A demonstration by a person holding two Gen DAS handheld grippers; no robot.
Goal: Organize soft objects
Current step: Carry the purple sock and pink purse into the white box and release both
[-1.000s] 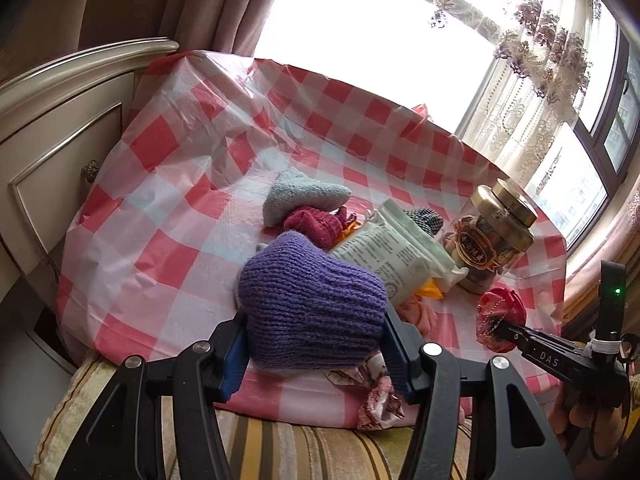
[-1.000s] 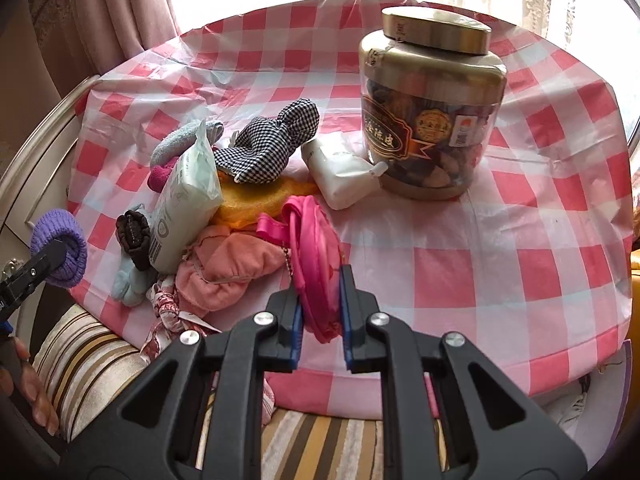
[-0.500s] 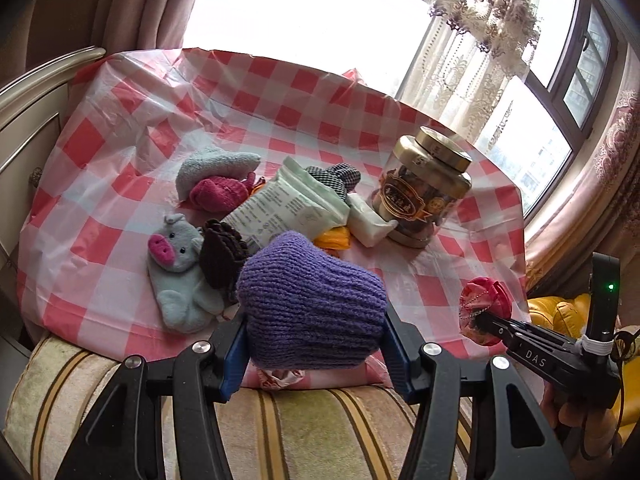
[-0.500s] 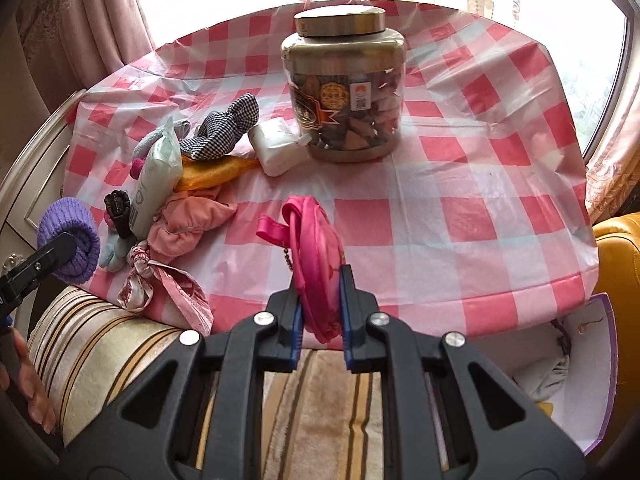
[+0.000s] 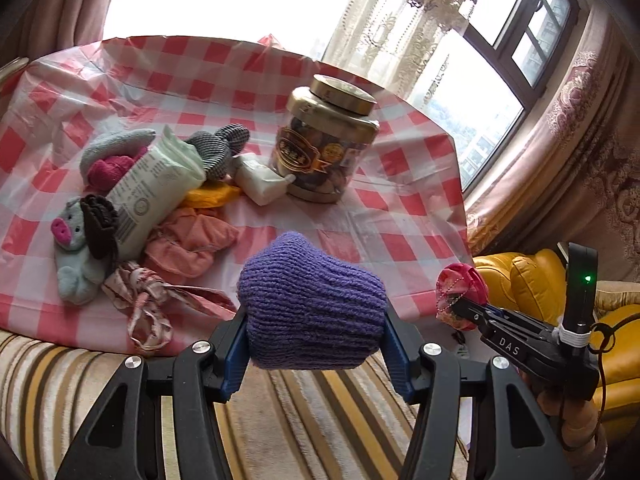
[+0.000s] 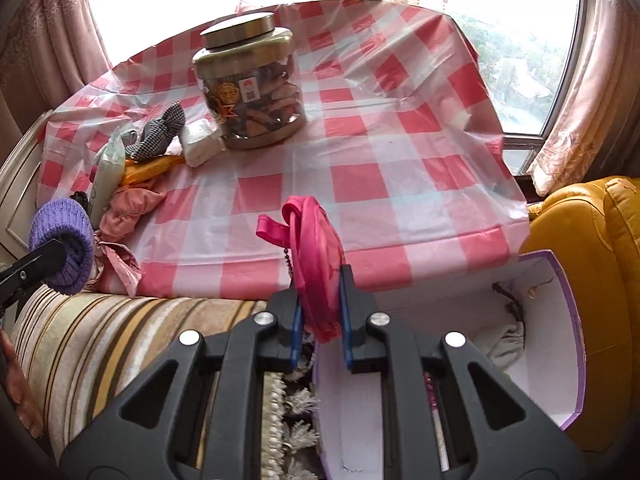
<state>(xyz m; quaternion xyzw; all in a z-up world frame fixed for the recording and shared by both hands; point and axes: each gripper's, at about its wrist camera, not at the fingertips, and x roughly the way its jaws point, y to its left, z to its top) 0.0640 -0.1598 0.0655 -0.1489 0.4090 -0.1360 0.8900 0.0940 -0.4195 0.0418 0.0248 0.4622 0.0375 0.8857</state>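
Observation:
My left gripper (image 5: 314,344) is shut on a purple knitted hat (image 5: 312,300), held above the striped cushion in front of the checked table. My right gripper (image 6: 320,316) is shut on a flat pink pouch (image 6: 314,248) with a loop and bead chain, hanging over the near edge of an open purple-rimmed box (image 6: 560,344) that holds a grey cloth. In the left wrist view the right gripper (image 5: 460,304) shows at the right with the pink pouch (image 5: 460,284). The purple hat (image 6: 62,244) shows at the left of the right wrist view.
On the red-and-white checked cloth (image 5: 400,208) lie a grey pig toy (image 5: 76,252), a wipes pack (image 5: 156,188), a peach cloth (image 5: 192,240), a checked toy (image 5: 222,148) and a gold-lidded jar (image 5: 324,140). A yellow leather seat (image 6: 592,248) stands at the right.
Both grippers have swung to the right along the table's front edge, each keeping its load. The purple-rimmed box has come into the right wrist view below the pink pouch.

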